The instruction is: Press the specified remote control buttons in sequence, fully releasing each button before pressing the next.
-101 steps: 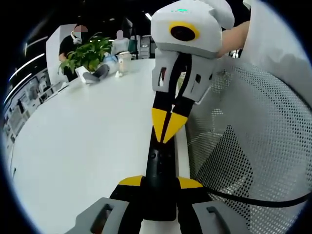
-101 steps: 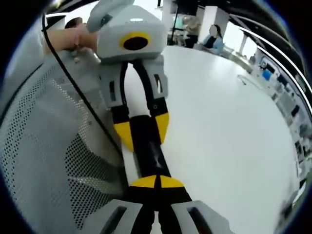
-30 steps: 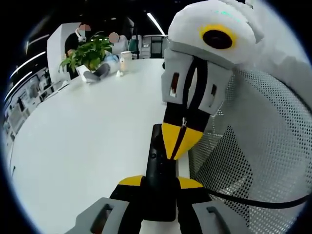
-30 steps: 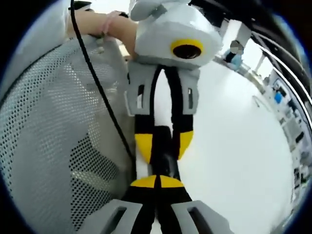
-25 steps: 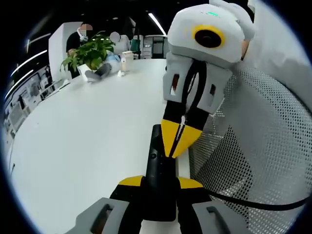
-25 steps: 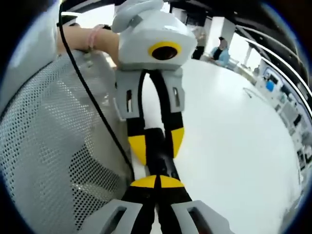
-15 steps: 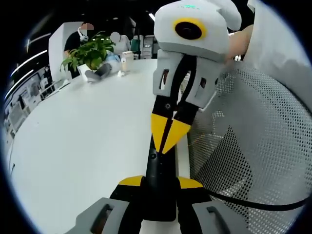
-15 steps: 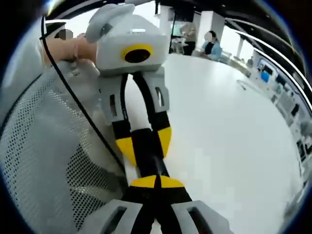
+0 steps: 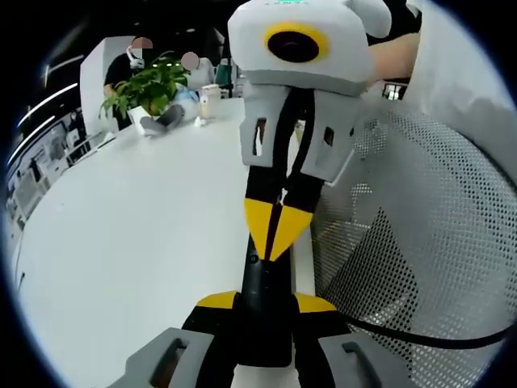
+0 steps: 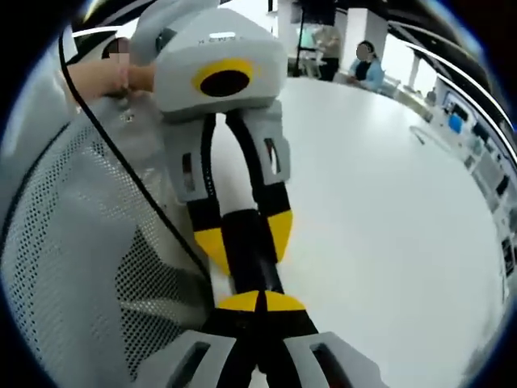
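- Left gripper [image 9: 266, 303] clamps a slim, matte black remote [image 9: 262, 283].
- Right gripper [image 10: 260, 301], yellow tips pinched together, touches the remote.
- Glossy white table [image 9: 145, 218]; perforated grey mesh [image 9: 412, 234].

I am working in an open-plan office: a broad white tabletop [image 9: 137, 234] curves away from me, with a leafy potted plant [image 9: 145, 85] at its far end in the left gripper view and a small white cup [image 9: 211, 101] standing near it. People sit at the far side of the room [image 10: 367, 65], seen in the right gripper view, beneath long strip lights on a dark ceiling. Shelving or desks crowded with small items line the far edge [image 10: 477, 153]. A white mesh-backed office chair [image 9: 420, 242] stands just beside the tabletop
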Action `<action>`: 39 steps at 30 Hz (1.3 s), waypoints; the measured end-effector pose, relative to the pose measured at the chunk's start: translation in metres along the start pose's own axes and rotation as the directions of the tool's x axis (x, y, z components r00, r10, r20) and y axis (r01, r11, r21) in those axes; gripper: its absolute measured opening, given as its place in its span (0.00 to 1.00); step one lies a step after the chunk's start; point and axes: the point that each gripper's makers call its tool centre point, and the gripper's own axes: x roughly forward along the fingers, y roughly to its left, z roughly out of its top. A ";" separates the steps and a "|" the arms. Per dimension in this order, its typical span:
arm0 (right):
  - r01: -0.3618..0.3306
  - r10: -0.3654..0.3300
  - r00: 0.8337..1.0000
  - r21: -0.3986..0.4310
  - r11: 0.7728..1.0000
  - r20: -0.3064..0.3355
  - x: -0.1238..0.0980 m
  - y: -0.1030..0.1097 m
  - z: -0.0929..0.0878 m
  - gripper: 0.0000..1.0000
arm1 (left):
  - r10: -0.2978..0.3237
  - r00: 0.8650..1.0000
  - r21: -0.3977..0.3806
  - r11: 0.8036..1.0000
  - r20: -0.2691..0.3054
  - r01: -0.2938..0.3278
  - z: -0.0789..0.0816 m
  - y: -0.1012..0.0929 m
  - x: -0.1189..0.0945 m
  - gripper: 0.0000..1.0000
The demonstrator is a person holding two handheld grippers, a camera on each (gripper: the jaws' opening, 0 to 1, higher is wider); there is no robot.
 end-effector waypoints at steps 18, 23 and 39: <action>0.012 -0.023 0.997 0.147 0.989 0.077 -0.002 -0.004 0.000 0.00 | 0.005 1.000 0.002 1.000 -0.003 -0.005 0.001 0.000 0.000 0.24; 0.070 -0.070 0.998 0.031 0.997 -0.001 -0.001 -0.015 -0.005 0.00 | 0.006 1.000 0.004 1.000 -0.004 -0.006 0.001 0.000 0.000 0.24; -0.146 0.167 0.983 0.215 0.966 -0.082 0.002 -0.014 -0.002 0.00 | 0.004 1.000 0.005 1.000 -0.008 -0.004 0.001 0.000 0.001 0.24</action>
